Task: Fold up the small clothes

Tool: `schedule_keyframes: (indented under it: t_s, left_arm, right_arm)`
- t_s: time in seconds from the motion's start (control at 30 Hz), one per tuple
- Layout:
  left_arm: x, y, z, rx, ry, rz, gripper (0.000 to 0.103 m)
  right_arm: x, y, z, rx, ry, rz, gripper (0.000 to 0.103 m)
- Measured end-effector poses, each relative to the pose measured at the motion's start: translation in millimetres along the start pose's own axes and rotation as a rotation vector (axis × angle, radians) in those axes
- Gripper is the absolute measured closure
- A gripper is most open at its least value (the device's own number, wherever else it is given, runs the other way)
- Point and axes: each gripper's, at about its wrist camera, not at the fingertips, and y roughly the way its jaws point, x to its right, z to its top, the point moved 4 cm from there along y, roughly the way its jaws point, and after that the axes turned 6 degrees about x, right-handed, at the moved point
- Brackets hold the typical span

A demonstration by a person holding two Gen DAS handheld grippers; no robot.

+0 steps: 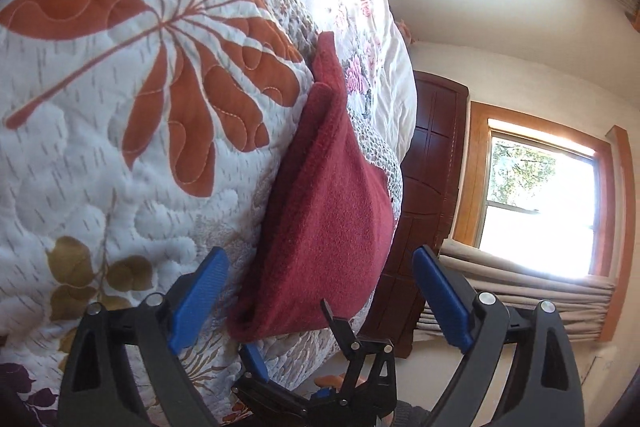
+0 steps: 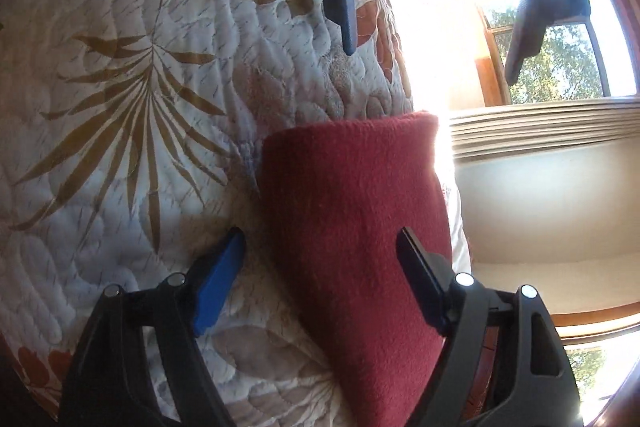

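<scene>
A dark red fleece cloth (image 1: 324,211) lies folded into a thick wedge on the floral quilt (image 1: 120,147), close to the bed's edge. My left gripper (image 1: 320,279) is open, its blue pads (image 1: 204,291) standing either side of the cloth's near end without pinching it. The right gripper (image 1: 294,339) shows low in the left wrist view at that same end. From the opposite side, the right gripper (image 2: 320,267) is open astride the red cloth (image 2: 360,227). The left gripper (image 2: 430,55) shows beyond the cloth's rounded far fold, also open.
The quilt (image 2: 120,107) drops off at the bed edge just past the cloth. Beyond it are a dark wooden door (image 1: 432,167), a bright window (image 1: 540,207) with bunched curtain below, and a second window (image 2: 560,59) with strong glare.
</scene>
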Motion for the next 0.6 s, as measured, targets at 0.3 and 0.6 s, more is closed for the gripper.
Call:
schedule_keyframes:
  t_s: [0.3,0.6]
  left_arm:
    - [3,-2,16,-0.009,-0.044,-0.076,0.009]
    - [26,43,39,-0.126,-0.068,-0.127,0.005]
  right_arm:
    - [30,9,14,-0.005,0.115,0.063,0.079]
    - [111,-35,22,0.056,0.356,0.090,0.091]
